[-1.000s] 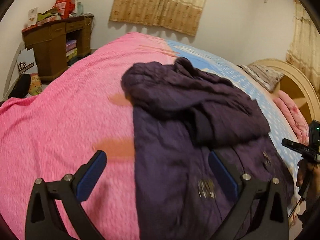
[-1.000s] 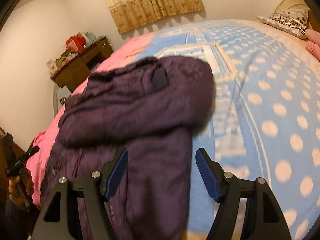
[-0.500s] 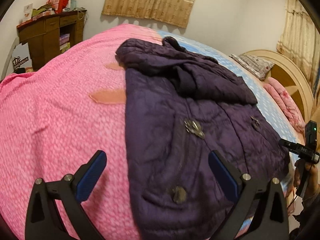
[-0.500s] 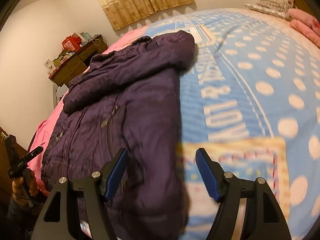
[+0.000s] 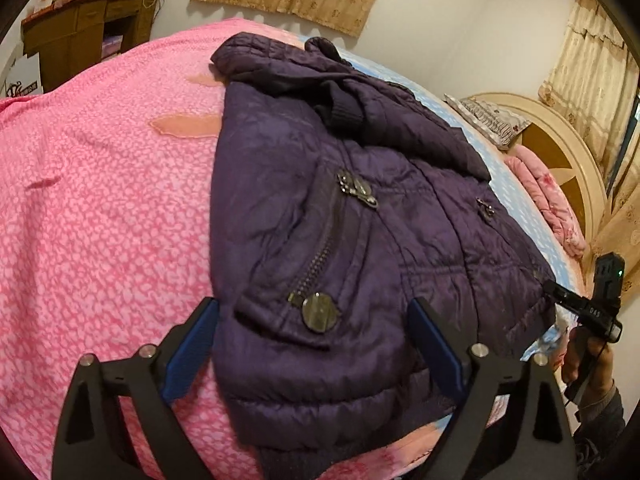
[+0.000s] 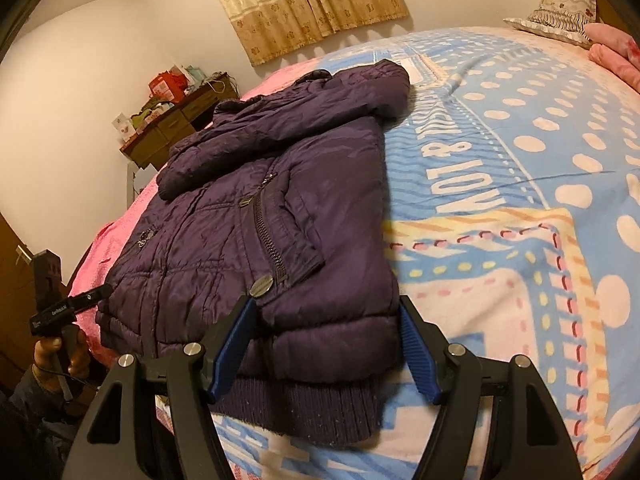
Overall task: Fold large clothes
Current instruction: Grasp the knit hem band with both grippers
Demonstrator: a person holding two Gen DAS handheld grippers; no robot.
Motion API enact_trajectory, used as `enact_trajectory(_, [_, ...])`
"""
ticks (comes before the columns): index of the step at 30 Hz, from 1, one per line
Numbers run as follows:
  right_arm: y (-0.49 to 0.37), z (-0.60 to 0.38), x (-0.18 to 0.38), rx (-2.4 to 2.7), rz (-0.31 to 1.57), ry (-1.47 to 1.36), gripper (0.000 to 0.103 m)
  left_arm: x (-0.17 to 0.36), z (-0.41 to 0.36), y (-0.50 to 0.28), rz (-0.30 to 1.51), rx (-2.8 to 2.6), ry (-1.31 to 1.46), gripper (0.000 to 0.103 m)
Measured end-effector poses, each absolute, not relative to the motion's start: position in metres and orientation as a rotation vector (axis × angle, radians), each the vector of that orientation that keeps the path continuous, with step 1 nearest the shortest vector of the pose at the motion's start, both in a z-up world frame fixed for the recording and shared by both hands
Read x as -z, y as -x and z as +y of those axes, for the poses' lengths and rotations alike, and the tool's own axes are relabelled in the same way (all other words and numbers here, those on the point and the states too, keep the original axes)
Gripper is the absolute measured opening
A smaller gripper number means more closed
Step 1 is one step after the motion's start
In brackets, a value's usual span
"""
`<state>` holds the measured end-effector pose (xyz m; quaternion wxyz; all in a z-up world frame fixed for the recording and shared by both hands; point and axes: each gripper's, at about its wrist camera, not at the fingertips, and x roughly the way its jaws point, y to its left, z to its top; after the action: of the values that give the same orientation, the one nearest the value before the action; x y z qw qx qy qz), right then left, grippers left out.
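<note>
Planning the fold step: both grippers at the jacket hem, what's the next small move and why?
Probably ease both down and close on the hem corners. The left gripper and right gripper each straddle a bottom corner of the purple quilted jacket, pads apparently not yet pressing; the left gripper's jaws have just been closing.

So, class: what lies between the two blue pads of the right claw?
In the right wrist view, the hem corner of the padded dark purple jacket lies between the open right claw's pads, its ribbed knit band lowest. Neither pad visibly presses on it.
</note>
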<state>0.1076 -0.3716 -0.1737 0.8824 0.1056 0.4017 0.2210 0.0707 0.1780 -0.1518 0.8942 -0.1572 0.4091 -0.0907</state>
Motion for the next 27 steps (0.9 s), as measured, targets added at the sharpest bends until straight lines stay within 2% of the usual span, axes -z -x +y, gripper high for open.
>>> enact_trajectory(2, [-0.106, -0.373, 0.174, -0.457, 0.83, -0.232, 0.063, 0.151, 0.176, -0.07, 0.847, 0.19, 0.319, 0.093])
enact_trajectory(8, [-0.103, -0.377, 0.171, -0.469, 0.812, -0.254, 0.054, 0.151, 0.186, -0.066, 0.845, 0.191, 0.371, 0.081])
enact_trajectory(18, [-0.104, -0.384, 0.182, -0.502, 0.805, -0.336, 0.05, 0.156, 0.185, -0.062, 0.837, 0.158, 0.34, 0.084])
enact_trajectory(20, [-0.103, -0.384, 0.181, -0.507, 0.808, -0.34, 0.043, 0.156, 0.188, -0.06, 0.836, 0.191, 0.379, 0.077])
enact_trajectory(22, [-0.101, -0.386, 0.179, -0.535, 0.795, -0.369, 0.04, 0.155, 0.19, -0.057, 0.825, 0.204, 0.39, 0.056])
enact_trajectory(23, [-0.101, -0.387, 0.177, -0.547, 0.78, -0.38, 0.038, 0.155, 0.193, -0.055, 0.82, 0.197, 0.388, 0.052])
enact_trajectory(27, [-0.1, -0.388, 0.178, -0.564, 0.757, -0.412, 0.037, 0.159, 0.204, -0.054, 0.811, 0.215, 0.467, 0.049])
